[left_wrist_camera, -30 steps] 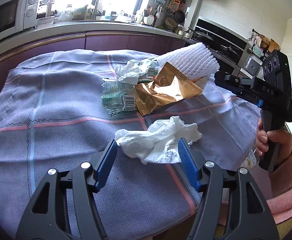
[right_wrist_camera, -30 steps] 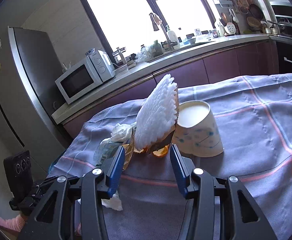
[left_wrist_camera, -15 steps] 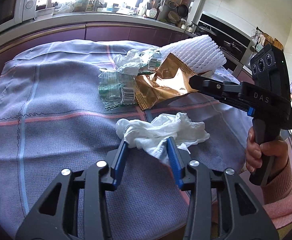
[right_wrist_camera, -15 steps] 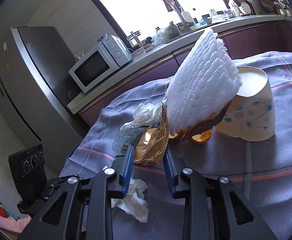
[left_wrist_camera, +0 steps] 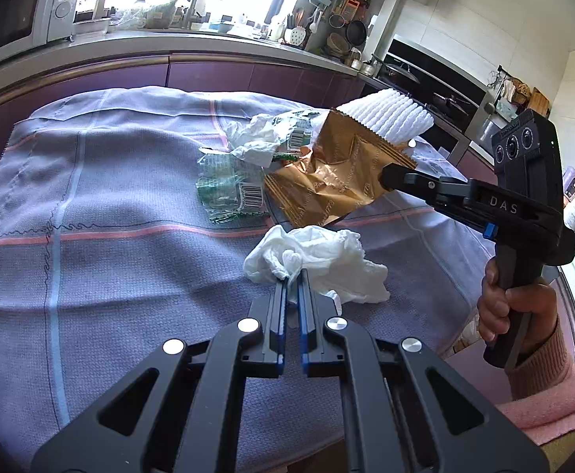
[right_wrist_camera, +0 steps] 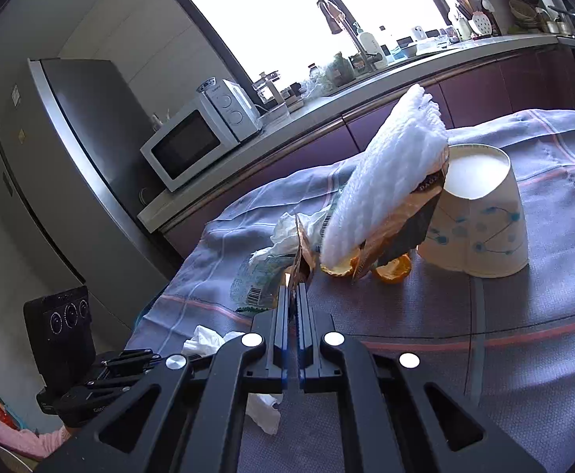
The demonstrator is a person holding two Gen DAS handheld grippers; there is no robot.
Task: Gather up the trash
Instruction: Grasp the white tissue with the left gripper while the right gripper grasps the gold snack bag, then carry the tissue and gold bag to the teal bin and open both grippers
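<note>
- A cloth covers the bench, and all the trash lies on it.
- The tissue lies nearest in the left wrist view, pinched at its near edge in the left gripper.
- Behind the tissue lies the foil bag; the right gripper grips its edge.
- The barcode wrapper lies left of the bag, touching it.
- The foam net leans over the bag.
- The cup stands just right of the net in the right wrist view.
- The peels lie under the net, before the cup.

A microwave sits on the counter beside a tall fridge; a checked cloth covers the table.
</note>
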